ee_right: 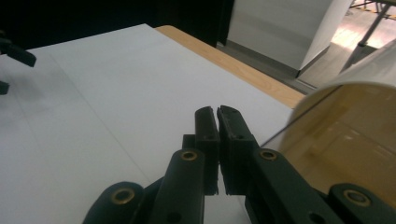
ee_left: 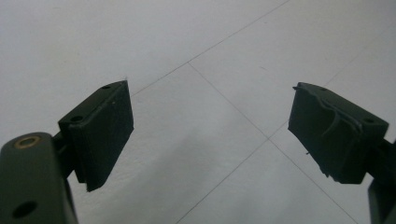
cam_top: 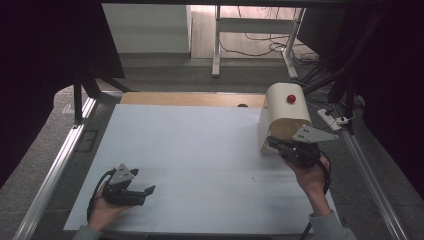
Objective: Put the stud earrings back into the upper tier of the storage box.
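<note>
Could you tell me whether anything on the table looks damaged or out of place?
One thing: on the left gripper, the right-hand pad looks worn, its black facing ragged and peeling along the edge. The arched box stands upright.

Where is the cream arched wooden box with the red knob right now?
In the high view, the cream arched wooden box with the red knob stands at the table's far right, directly beyond the right tongs, beside the wooden table edge.

A white-covered table (cam_top: 200, 150) is seen from above. At its far right corner an arched wooden box (cam_top: 285, 112) with a red knob (cam_top: 291, 99) is stood. The right gripper (cam_top: 274, 143) is held at the box's open front. The left gripper (cam_top: 147, 192) is held low near the table's near left edge, well apart from the box.
</note>
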`<act>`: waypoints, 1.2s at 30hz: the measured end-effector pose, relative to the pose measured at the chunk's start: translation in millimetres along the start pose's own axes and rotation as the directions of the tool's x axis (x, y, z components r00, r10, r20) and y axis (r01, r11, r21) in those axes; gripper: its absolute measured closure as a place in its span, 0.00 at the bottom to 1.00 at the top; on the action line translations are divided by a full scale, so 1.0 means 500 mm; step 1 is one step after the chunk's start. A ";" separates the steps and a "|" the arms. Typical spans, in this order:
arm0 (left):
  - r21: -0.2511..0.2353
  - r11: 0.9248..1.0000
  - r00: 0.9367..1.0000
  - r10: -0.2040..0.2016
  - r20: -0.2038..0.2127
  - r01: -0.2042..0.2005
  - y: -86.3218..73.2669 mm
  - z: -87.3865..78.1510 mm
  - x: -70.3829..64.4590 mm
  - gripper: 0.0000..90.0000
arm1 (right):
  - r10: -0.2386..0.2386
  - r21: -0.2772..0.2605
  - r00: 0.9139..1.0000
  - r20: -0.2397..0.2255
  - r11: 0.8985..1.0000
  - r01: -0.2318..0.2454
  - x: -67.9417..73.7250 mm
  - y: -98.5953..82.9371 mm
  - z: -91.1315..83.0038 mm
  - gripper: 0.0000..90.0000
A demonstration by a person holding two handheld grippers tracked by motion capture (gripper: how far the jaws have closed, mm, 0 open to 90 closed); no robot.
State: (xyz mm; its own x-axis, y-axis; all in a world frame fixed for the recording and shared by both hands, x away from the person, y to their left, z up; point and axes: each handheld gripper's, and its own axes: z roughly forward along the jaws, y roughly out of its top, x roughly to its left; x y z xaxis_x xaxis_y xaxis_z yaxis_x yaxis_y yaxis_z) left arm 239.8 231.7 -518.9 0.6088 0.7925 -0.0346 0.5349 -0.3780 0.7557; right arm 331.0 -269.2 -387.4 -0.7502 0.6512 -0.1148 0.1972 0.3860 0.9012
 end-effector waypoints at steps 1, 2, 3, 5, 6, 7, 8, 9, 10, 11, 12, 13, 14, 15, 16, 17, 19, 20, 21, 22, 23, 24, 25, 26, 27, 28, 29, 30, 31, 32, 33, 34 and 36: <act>0.000 1.000 1.000 0.000 0.000 0.000 0.000 0.000 0.000 0.15 | 0.000 0.000 1.000 0.000 1.000 0.000 0.000 0.000 0.000 0.95; 0.000 1.000 1.000 0.001 0.000 -0.001 0.000 0.000 0.000 0.15 | 0.009 -0.007 1.000 0.019 1.000 -0.009 -0.009 0.001 -0.007 0.95; 0.000 1.000 1.000 0.001 0.000 -0.001 0.000 0.000 0.000 0.15 | 0.009 -0.007 1.000 0.019 1.000 -0.009 -0.009 0.001 -0.007 0.95; 0.000 1.000 1.000 0.000 0.000 0.000 0.000 0.000 0.001 0.15 | 0.010 -0.009 0.999 0.042 1.000 -0.010 -0.019 0.002 -0.014 0.95; 0.000 1.000 1.000 -0.002 -0.001 0.002 0.000 -0.001 0.001 0.15 | 0.012 -0.007 0.999 0.053 1.000 -0.011 -0.022 0.001 -0.015 0.95; 0.000 1.000 1.000 -0.002 -0.001 0.002 0.000 -0.001 0.001 0.15 | 0.012 -0.007 0.999 0.053 1.000 -0.011 -0.022 0.001 -0.015 0.95; 0.000 1.000 1.000 -0.002 -0.003 0.002 -0.001 -0.001 0.002 0.15 | 0.010 0.001 0.997 0.078 1.000 -0.010 -0.031 0.000 -0.017 0.95; -0.001 1.000 1.000 -0.003 -0.003 0.003 -0.001 -0.001 0.002 0.15 | 0.013 0.001 0.996 0.084 1.000 -0.013 -0.035 -0.001 -0.017 0.95; -0.001 1.000 1.000 -0.004 -0.004 0.004 -0.001 0.000 0.002 0.15 | 0.017 0.001 0.996 0.090 1.000 -0.018 -0.041 -0.002 -0.017 0.95; 0.000 1.000 1.000 -0.004 -0.003 0.004 -0.001 0.000 0.002 0.15 | 0.017 0.001 0.996 0.090 1.000 -0.018 -0.041 -0.002 -0.017 0.95; 0.001 1.000 1.000 -0.004 -0.004 0.004 -0.001 0.000 0.002 0.15 | 0.033 -0.004 0.994 0.101 0.999 -0.032 -0.053 -0.004 -0.017 0.95; 0.001 1.000 1.000 -0.004 -0.003 0.004 -0.001 0.000 0.002 0.15 | 0.033 -0.004 0.994 0.101 0.999 -0.032 -0.053 -0.004 -0.017 0.95; 0.001 1.000 1.000 -0.004 -0.003 0.004 -0.001 0.000 0.001 0.15 | 0.036 -0.005 0.994 0.103 0.999 -0.036 -0.056 -0.004 -0.017 0.95; 0.001 1.000 1.000 -0.004 -0.004 0.004 -0.001 -0.001 0.001 0.15 | 0.044 -0.005 0.993 0.112 0.999 -0.043 -0.063 -0.005 -0.018 0.95; 0.001 1.000 1.000 -0.004 -0.004 0.004 -0.001 -0.001 0.001 0.15 | 0.046 -0.006 0.992 0.118 0.999 -0.046 -0.066 -0.005 -0.018 0.95; 0.002 1.000 1.000 -0.005 -0.005 0.005 -0.001 0.000 0.001 0.15 | 0.046 -0.006 0.992 0.118 0.999 -0.046 -0.066 -0.005 -0.018 0.95; 0.003 1.000 1.000 -0.003 -0.004 0.003 -0.001 0.000 0.001 0.15 | 0.050 -0.008 0.990 0.131 0.999 -0.049 -0.073 -0.005 -0.020 0.95; 0.003 1.000 1.000 -0.003 -0.004 0.003 -0.001 0.000 0.001 0.15 | 0.050 -0.008 0.990 0.131 0.999 -0.049 -0.073 -0.005 -0.020 0.95; 0.002 1.000 1.000 -0.003 -0.003 0.003 -0.001 0.000 0.001 0.15 | 0.052 -0.011 0.990 0.133 0.999 -0.051 -0.075 -0.005 -0.020 0.95; 0.002 1.000 1.000 -0.003 -0.003 0.003 -0.001 0.000 0.001 0.15 | 0.058 -0.009 0.989 0.137 0.998 -0.057 -0.079 -0.006 -0.020 0.95; 0.002 1.000 1.000 -0.003 -0.003 0.003 -0.002 0.000 0.002 0.15 | 0.058 -0.009 0.989 0.137 0.998 -0.057 -0.079 -0.006 -0.020 0.95; 0.002 1.000 1.000 -0.003 -0.003 0.003 -0.002 0.000 0.002 0.15 | 0.053 -0.002 0.988 0.144 0.999 -0.054 -0.081 -0.007 -0.018 0.95; 0.003 1.000 1.000 -0.003 -0.003 0.003 -0.002 0.000 0.002 0.15 | 0.053 0.002 0.988 0.145 0.999 -0.054 -0.081 -0.007 -0.017 0.95; 0.003 1.000 1.000 -0.003 -0.003 0.003 -0.002 0.000 0.002 0.15 | 0.053 0.002 0.988 0.145 0.999 -0.054 -0.081 -0.007 -0.017 0.95; 0.003 1.000 1.000 -0.003 -0.003 0.003 -0.002 0.000 0.002 0.15 | 0.054 -0.001 0.988 0.143 0.999 -0.054 -0.082 -0.008 -0.016 0.95; 0.003 1.000 1.000 -0.003 -0.003 0.003 -0.002 0.000 0.002 0.15 | 0.054 -0.001 0.988 0.143 0.999 -0.054 -0.082 -0.008 -0.016 0.95; 0.003 1.000 1.000 -0.003 -0.003 0.003 -0.002 0.000 0.002 0.15 | 0.052 0.004 0.988 0.146 0.999 -0.053 -0.081 -0.007 -0.015 0.95; 0.004 1.000 1.000 -0.003 -0.003 0.003 -0.002 0.000 0.002 0.15 | 0.052 0.004 0.988 0.146 0.999 -0.053 -0.081 -0.007 -0.015 0.95; 0.004 1.000 1.000 -0.002 -0.003 0.002 -0.002 0.000 0.002 0.15 | 0.049 0.004 0.988 0.146 0.999 -0.050 -0.082 -0.007 -0.014 0.95; 0.004 1.000 1.000 -0.002 -0.003 0.002 -0.002 0.000 0.002 0.15 | 0.048 0.006 0.988 0.147 0.999 -0.049 -0.082 -0.008 -0.013 0.95; 0.004 1.000 1.000 -0.002 -0.003 0.002 -0.002 0.000 0.002 0.15 | 0.048 0.009 0.988 0.149 0.999 -0.050 -0.083 -0.008 -0.012 0.95; 0.004 1.000 1.000 -0.002 -0.003 0.002 -0.002 -0.001 0.002 0.15 | 0.048 0.009 0.988 0.149 0.999 -0.050 -0.083 -0.008 -0.012 0.95; 0.002 1.000 1.000 -0.002 -0.005 0.002 -0.002 -0.001 0.002 0.15 | 0.050 0.012 0.987 0.151 0.999 -0.053 -0.085 -0.010 -0.011 0.95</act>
State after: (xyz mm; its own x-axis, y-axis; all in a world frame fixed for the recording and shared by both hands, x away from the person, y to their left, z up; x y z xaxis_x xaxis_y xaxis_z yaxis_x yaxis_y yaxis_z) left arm 239.4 233.0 -519.5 0.6052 0.7954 -0.0327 0.5370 -0.3776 0.7544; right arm 358.4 -302.3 -384.9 -0.6353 0.7611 -0.1311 0.2439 0.3587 0.9010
